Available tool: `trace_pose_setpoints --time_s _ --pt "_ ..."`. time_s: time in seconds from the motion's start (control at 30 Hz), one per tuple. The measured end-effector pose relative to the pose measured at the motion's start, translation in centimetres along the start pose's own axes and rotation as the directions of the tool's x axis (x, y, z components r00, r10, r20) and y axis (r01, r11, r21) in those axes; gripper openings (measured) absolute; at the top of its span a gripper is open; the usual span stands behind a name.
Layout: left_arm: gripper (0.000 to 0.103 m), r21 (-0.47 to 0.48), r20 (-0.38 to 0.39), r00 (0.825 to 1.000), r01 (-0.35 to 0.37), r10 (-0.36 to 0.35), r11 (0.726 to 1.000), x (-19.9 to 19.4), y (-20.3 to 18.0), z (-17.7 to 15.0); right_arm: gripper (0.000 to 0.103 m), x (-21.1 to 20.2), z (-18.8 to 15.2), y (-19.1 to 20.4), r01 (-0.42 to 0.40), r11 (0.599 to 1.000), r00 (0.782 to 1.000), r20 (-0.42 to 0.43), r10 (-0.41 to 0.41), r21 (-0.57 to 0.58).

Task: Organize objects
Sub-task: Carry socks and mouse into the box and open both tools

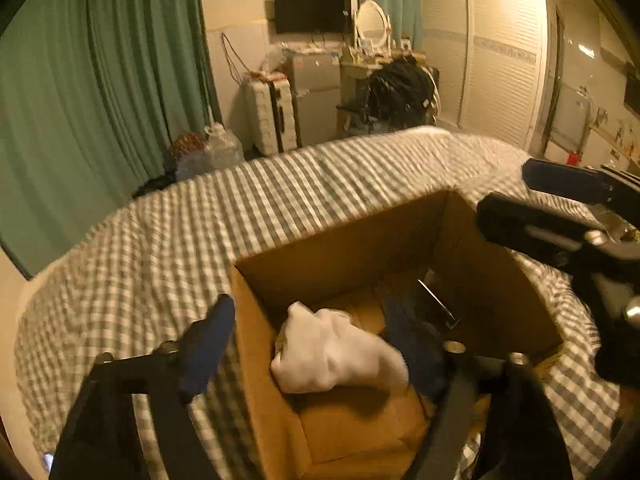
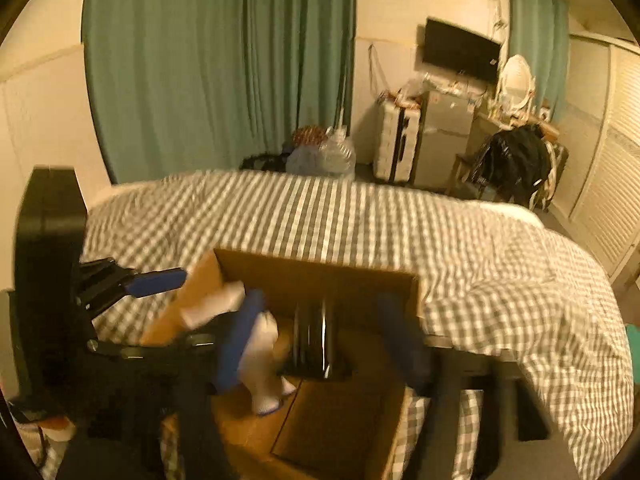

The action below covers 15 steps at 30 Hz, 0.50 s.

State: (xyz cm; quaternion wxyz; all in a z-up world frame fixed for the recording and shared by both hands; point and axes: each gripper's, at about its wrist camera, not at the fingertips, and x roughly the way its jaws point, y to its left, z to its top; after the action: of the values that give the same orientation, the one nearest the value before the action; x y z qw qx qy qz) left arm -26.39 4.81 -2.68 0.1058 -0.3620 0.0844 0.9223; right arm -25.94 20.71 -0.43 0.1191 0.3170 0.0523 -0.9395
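hovering over an open cardboard box (image 1: pixel 472 264) on the bed, both tools stand with fingers apart and nothing clamped between them: the left tool (image 1: pixel 316 344) straddles the box's near corner, the right tool (image 2: pixel 320 336) reaches over the box mouth. a white sock (image 1: pixel 336 352) lies loose inside the box, a little blurred, near its left wall; a dark hard object (image 2: pixel 312 340) stands deeper in, too smeared to name. the sock looks soft, light and floppy, so it should crumple under any pinch and can't break; a bunched fold in its middle seems the best place to take it, since an end would likely let the rest dangle. the box sits on a grey-and-white checked bedcover (image 2: pixel 400 220), soft and likely to give under it. beyond are green curtains (image 2: pixel 216 64), a white suitcase (image 2: pixel 396 144), a wall screen (image 2: pixel 460 52) and a louvred wardrobe (image 1: pixel 496 52) in dim yellow light
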Motion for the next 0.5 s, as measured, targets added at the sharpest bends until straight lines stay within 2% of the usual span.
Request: trace_pose_setpoints --time_s 0.07,0.23,0.5 --pt "0.084 -0.014 0.007 1.0 -0.005 0.005 1.0 -2.1 0.3 0.3 0.067 -2.1 0.7 0.2 -0.008 1.0 1.0 0.024 0.008 0.004" --pt "0.085 -0.044 0.052 0.998 -0.018 0.02 0.999 -8.3 1.4 0.6 0.07 -8.5 2.2 1.2 0.036 0.999 0.996 0.086 -0.034 -0.024" --pt "0.085 -0.042 0.083 0.995 -0.047 0.05 0.998 -15.6 2.1 -2.4 0.072 -16.8 1.7 4.0 0.047 0.997 0.993 0.112 -0.041 -0.055"
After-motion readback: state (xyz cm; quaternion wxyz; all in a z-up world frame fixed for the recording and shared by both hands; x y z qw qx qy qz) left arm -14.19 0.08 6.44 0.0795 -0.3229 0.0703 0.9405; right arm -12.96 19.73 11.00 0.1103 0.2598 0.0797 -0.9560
